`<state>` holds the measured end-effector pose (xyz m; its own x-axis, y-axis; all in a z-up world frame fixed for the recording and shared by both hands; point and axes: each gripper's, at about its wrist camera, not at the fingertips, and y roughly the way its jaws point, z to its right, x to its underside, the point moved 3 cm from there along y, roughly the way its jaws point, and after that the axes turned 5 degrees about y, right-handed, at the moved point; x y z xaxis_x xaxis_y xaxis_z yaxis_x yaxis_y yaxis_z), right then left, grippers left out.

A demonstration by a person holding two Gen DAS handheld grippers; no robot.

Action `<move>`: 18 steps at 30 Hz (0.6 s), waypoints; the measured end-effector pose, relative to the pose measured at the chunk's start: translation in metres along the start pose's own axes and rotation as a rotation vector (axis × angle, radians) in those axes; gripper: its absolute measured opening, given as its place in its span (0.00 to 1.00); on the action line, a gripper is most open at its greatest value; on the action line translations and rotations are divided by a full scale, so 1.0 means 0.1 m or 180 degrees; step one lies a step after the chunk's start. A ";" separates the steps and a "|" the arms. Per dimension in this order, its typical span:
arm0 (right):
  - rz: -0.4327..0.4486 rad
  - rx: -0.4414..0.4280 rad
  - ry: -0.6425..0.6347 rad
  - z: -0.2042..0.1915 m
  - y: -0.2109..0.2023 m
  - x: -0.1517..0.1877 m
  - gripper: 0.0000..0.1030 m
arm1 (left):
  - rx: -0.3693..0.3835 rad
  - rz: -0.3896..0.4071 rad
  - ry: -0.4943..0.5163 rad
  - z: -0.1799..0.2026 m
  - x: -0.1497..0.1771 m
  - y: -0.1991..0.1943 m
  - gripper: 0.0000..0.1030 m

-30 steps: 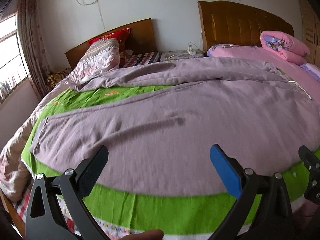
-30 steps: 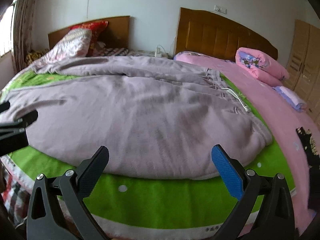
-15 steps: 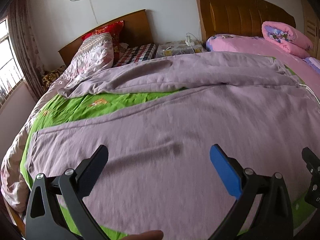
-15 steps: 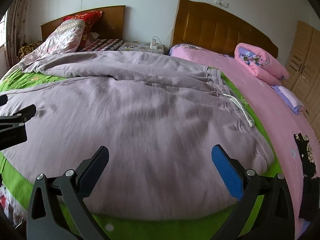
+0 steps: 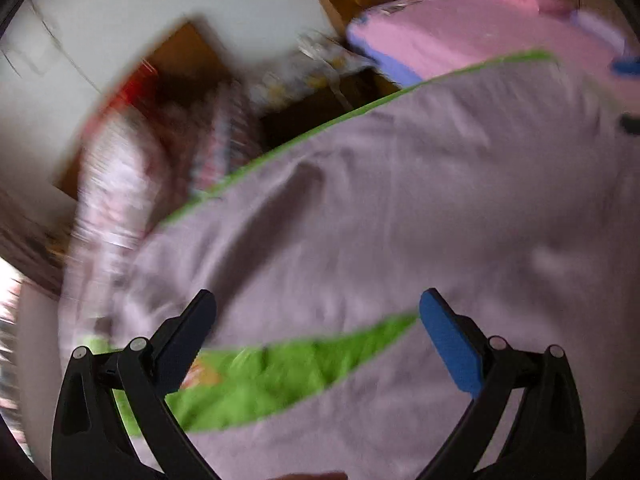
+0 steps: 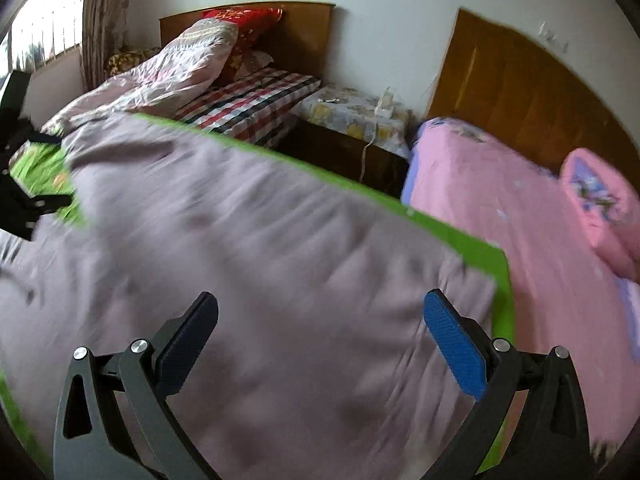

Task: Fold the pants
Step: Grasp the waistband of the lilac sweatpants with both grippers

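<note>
The mauve pants (image 5: pixel 400 216) lie spread flat on the green sheet (image 5: pixel 256 376), filling most of both views; they also show in the right wrist view (image 6: pixel 256 264). A wedge of green shows between the two legs in the left wrist view. My left gripper (image 5: pixel 316 320) is open and empty, low over the legs near that wedge. My right gripper (image 6: pixel 320 320) is open and empty, low over the wide part of the pants. Both views are blurred by motion. The left gripper's black frame (image 6: pixel 20 204) shows at the right wrist view's left edge.
A pink bed (image 6: pixel 500 216) with a rolled pink quilt (image 6: pixel 600 204) lies to the right. A nightstand (image 6: pixel 352 120) stands between two wooden headboards (image 6: pixel 532 92). A checked sheet (image 6: pixel 248 100) and pillows (image 6: pixel 180 60) lie at the far left by a window.
Both grippers have moved forward over the pants toward the far side of the bed, and both views have tilted. The near green edge has left the view. Both grippers stay open.
</note>
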<state>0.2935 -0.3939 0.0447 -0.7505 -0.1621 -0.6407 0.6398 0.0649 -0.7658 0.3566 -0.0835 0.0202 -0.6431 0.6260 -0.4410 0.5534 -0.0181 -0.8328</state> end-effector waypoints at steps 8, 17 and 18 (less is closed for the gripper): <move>-0.0475 -0.0448 -0.0171 0.61 1.35 -0.59 0.93 | 0.1103 0.0645 -0.0279 -0.52 -0.82 0.65 0.98; -0.0599 -0.1132 -0.0350 0.78 1.35 -0.58 0.16 | 0.1798 0.0356 0.0600 -0.58 -1.01 1.29 0.85; -0.0502 -0.1114 -0.0422 0.77 1.24 -0.56 0.16 | 0.1851 0.0360 0.0652 -0.60 -1.01 1.31 0.85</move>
<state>0.4280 -0.4529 -0.0103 -0.7923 -0.3209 -0.5189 0.4064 0.3568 -0.8412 0.5259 -0.1023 -0.0241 -0.4510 0.7311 -0.5120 0.1964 -0.4782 -0.8560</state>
